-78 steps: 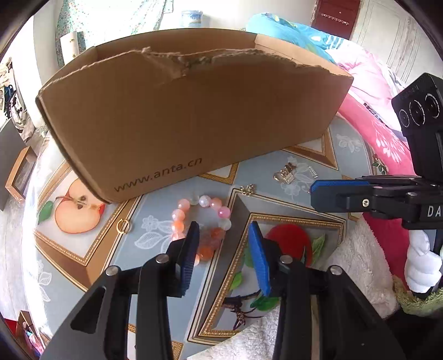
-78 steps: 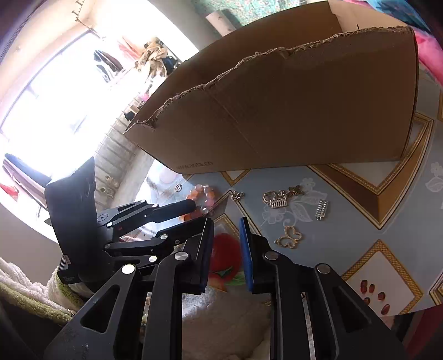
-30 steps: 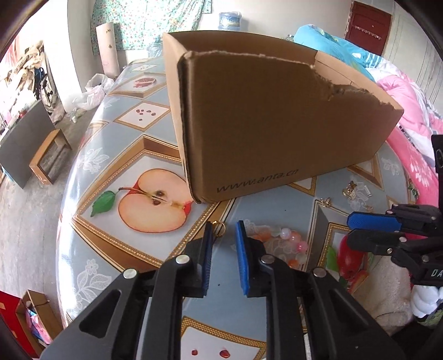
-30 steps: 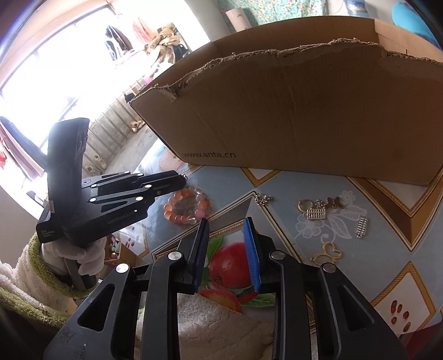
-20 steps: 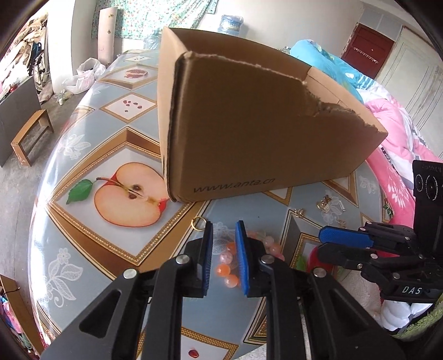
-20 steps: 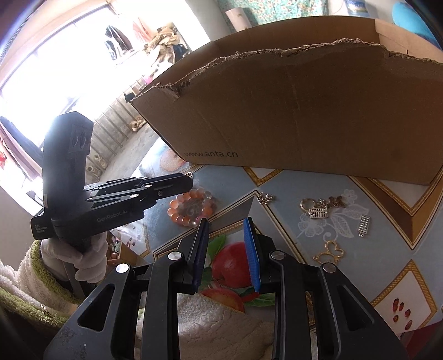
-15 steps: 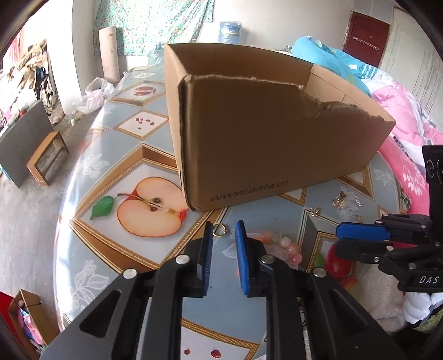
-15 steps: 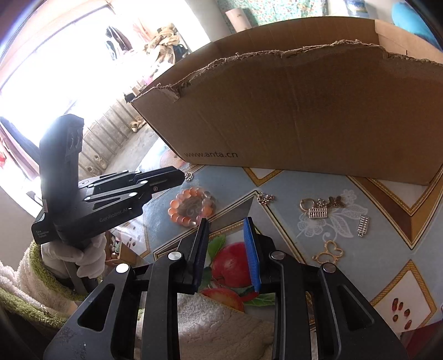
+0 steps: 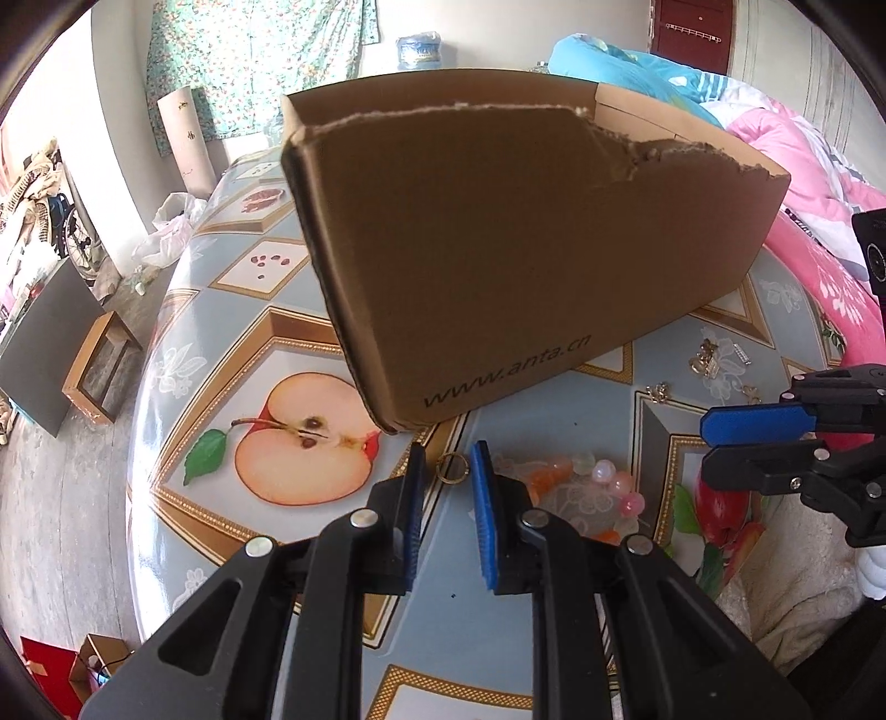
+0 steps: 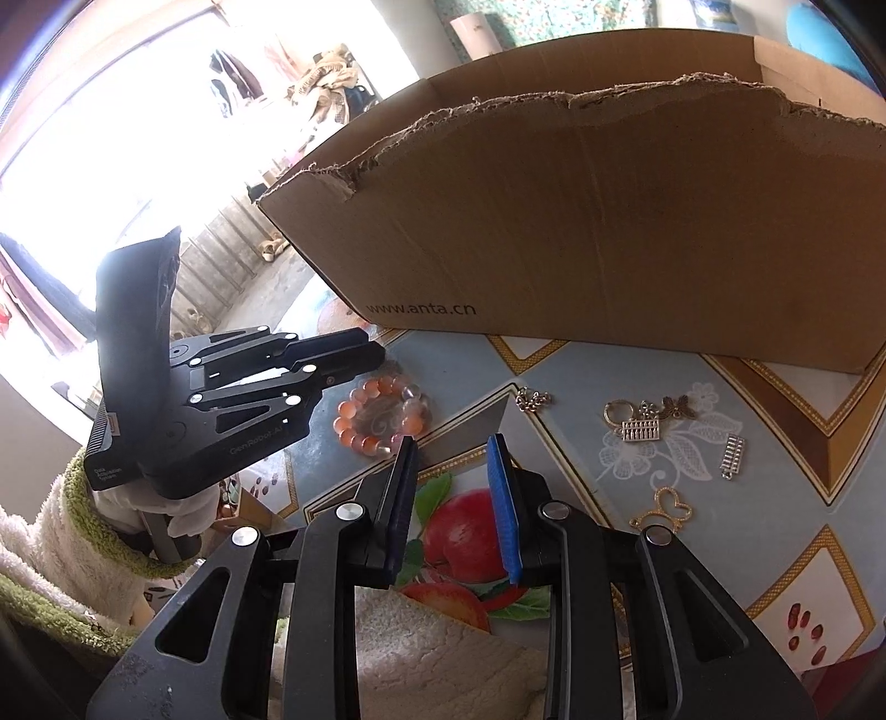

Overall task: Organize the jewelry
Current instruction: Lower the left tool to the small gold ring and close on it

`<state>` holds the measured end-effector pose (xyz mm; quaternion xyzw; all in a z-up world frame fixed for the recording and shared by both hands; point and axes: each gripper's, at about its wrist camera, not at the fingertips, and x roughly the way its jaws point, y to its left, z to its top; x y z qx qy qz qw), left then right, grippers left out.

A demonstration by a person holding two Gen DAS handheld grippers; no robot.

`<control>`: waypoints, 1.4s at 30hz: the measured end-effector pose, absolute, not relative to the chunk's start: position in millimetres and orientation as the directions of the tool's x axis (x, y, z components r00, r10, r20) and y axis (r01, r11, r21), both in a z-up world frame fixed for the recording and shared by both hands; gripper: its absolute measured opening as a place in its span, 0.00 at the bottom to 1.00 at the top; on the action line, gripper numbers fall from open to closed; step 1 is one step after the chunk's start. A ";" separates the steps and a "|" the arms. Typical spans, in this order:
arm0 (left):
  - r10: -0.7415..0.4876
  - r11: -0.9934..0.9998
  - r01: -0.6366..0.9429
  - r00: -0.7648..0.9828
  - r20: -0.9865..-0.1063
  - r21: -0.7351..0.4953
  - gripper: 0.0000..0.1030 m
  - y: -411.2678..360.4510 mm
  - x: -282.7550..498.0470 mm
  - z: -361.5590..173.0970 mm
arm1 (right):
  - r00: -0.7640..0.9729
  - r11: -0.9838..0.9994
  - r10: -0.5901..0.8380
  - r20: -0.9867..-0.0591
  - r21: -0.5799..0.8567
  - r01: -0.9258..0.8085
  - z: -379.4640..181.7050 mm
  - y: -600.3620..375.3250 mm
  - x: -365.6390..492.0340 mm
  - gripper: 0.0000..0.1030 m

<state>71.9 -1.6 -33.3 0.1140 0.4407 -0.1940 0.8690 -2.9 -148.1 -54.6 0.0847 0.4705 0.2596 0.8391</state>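
Left wrist view: left gripper (image 9: 447,469) low over the fruit-patterned surface (image 9: 249,310), jaws narrowly parted, empty, small gold ring (image 9: 449,468) lying between the tips. Pink-and-orange beaded bracelet (image 9: 587,487) just right; torn brown cardboard box (image 9: 526,249) behind.

Right wrist view: right gripper (image 10: 451,459) jaws apart, gripping nothing. Silver abacus charm (image 10: 641,429), gold butterfly pendant (image 10: 664,509) loose near the box.

Daylight is flooding in through a large bright window (image 10: 83,111), washing out that side. A green floral curtain (image 9: 249,61) is hanging on the pale far wall. A dark red door (image 9: 692,27) is showing at the far right. A small brown wooden stool (image 9: 99,365) is standing on the grey concrete floor (image 9: 50,526).
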 end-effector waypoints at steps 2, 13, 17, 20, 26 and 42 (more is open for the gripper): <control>-0.239 0.893 0.449 0.535 -0.810 0.033 0.15 -1.8 71.7 -33.7 | 0.422 0.851 0.515 -0.747 0.385 -0.357 -54.9 -147.3 -2.1 0.26; -0.268 0.869 0.495 0.510 -0.817 0.024 0.16 -3.8 69.3 -32.3 | 0.425 0.851 0.515 -0.745 0.381 -0.362 -52.7 -145.9 -3.4 0.26; -0.260 0.871 0.491 0.507 -0.822 0.028 0.15 -5.0 72.5 -31.9 | 0.431 0.849 0.517 -0.739 0.380 -0.367 -50.5 -144.1 -5.4 0.26; -0.257 0.872 0.489 0.508 -0.822 0.030 0.15 -8.2 74.9 -32.2 | 0.435 0.849 0.518 -0.737 0.380 -0.367 -50.1 -145.6 -7.3 0.26; -0.244 0.870 0.489 0.533 -0.810 0.060 0.11 -13.8 69.5 -33.4 | 0.445 0.851 0.514 -0.733 0.371 -0.371 -48.1 -150.9 -11.1 0.26; -0.256 0.922 0.387 0.602 -0.756 -0.004 0.11 -0.9 63.7 -20.8 | 0.553 0.914 0.322 -0.769 0.100 -0.393 -45.1 -131.4 -0.9 0.19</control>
